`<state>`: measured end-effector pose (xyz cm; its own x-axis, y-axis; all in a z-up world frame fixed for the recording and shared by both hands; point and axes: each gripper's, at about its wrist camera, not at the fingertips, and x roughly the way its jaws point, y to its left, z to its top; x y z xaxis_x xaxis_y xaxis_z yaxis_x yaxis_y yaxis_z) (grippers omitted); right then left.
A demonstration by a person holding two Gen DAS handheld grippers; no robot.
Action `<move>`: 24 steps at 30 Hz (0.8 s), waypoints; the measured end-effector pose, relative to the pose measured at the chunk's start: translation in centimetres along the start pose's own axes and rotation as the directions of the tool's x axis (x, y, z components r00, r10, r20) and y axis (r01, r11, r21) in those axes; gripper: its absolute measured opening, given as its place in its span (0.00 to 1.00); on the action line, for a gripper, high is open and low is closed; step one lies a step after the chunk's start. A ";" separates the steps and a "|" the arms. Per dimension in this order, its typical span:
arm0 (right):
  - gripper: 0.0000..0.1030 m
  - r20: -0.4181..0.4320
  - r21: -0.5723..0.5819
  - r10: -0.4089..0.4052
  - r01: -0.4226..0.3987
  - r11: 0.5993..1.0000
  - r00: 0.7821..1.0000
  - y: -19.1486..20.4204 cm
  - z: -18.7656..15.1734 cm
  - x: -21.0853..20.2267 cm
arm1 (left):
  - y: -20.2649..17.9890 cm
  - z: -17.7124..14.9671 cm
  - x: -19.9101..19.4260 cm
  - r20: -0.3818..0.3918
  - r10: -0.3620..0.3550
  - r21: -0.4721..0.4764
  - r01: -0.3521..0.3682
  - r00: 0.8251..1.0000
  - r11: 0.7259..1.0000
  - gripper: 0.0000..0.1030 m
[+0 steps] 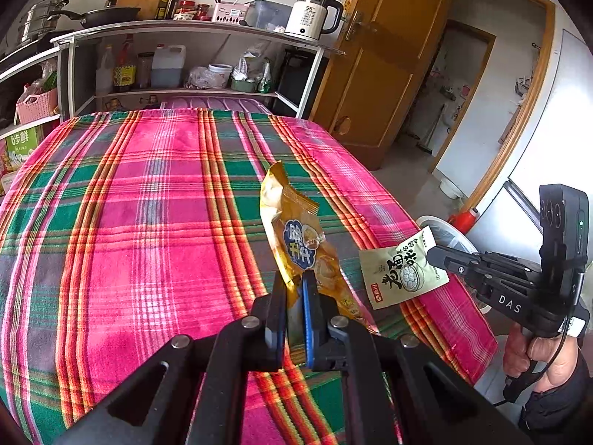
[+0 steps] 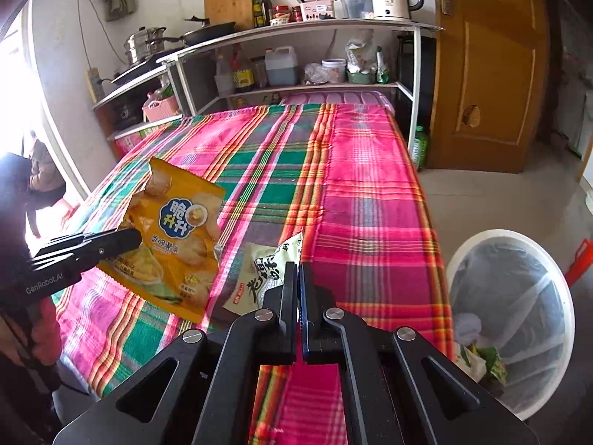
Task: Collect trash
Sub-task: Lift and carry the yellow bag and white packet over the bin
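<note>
My left claw is clamped on yellow chip bag; right claw pinches pale-green wrapper, both above plaid bench; white bin just right of right claw.

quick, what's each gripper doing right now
Left gripper: closed on the yellow chip bag.
Right gripper: closed on the pale green wrapper.
</note>
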<state>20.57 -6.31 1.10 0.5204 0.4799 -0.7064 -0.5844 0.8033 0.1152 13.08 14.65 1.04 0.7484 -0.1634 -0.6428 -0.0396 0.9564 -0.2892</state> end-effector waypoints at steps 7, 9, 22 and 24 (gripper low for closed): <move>0.00 0.053 0.041 -0.021 0.019 0.999 0.998 -1.9 -0.3 -3.0 | -2.9 0.6 -0.2 0.014 -0.032 0.039 0.031 0.999 0.999 0.07; 0.00 0.068 0.054 -0.027 0.024 0.998 0.997 -2.5 -0.3 -3.8 | -3.7 0.9 -0.3 0.019 -0.042 0.049 0.041 0.999 0.998 0.07; 0.00 0.132 0.144 -0.090 0.071 0.987 0.987 -7.0 -1.1 -7.5 | -9.9 2.8 1.0 0.021 -0.122 0.134 0.118 0.992 0.984 0.07; 0.00 0.136 0.163 -0.105 0.083 0.983 0.985 -8.0 -1.4 -8.1 | -11.0 2.9 1.6 0.013 -0.135 0.147 0.131 0.991 0.980 0.07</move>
<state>20.16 -17.10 4.90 0.6586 0.4361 -0.6133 -0.4303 0.8868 0.1685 16.67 4.61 5.27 0.7555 -0.2875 -0.5887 0.1570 0.9518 -0.2634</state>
